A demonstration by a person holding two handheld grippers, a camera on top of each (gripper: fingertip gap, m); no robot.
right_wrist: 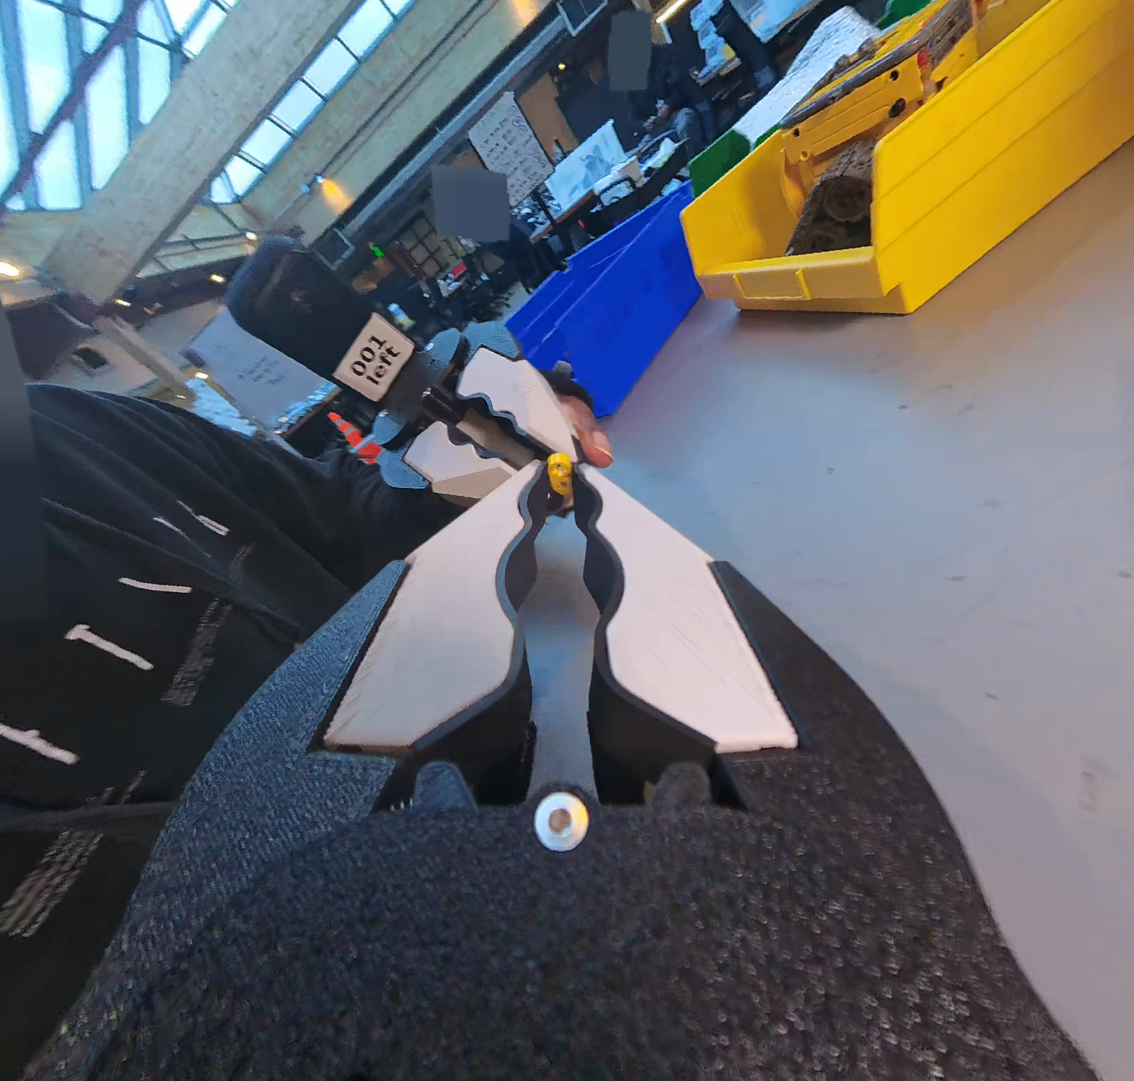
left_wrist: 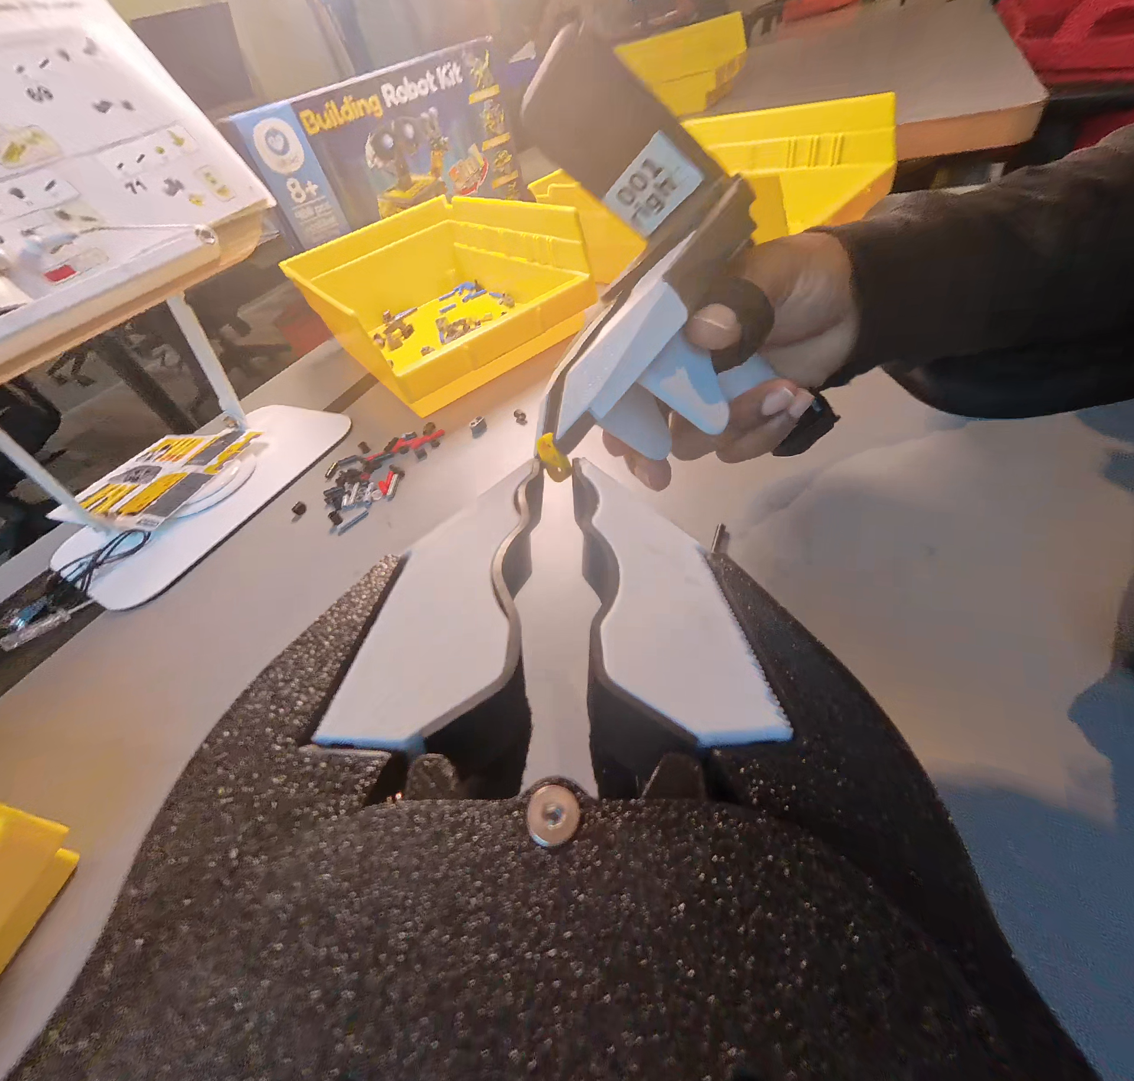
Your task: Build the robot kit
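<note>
A small yellow building piece [left_wrist: 554, 457] hangs just above the grey table [left_wrist: 859, 622], between the tips of both grippers. My left gripper [left_wrist: 556, 468] has its jaws drawn in narrow around the piece from the near side. My right gripper [left_wrist: 548, 445], held by a hand in a dark sleeve [left_wrist: 798, 327], comes down from the upper right with its tips shut on the same piece. In the right wrist view the piece [right_wrist: 559, 472] sits between my right gripper's tips [right_wrist: 561, 479]. The left gripper [right_wrist: 543, 463] meets it from the left.
A yellow bin [left_wrist: 343, 272] with small parts, a kit box [left_wrist: 393, 137] and more yellow bins [left_wrist: 798, 155] stand behind. Loose small parts [left_wrist: 374, 474] lie left of the grippers, near a tilted instruction board [left_wrist: 92, 149] on a white stand [left_wrist: 184, 536]. Blue bins [right_wrist: 613, 315] and a yellow bin [right_wrist: 957, 204] stand farther off. The grippers are tip to tip, or close to it.
</note>
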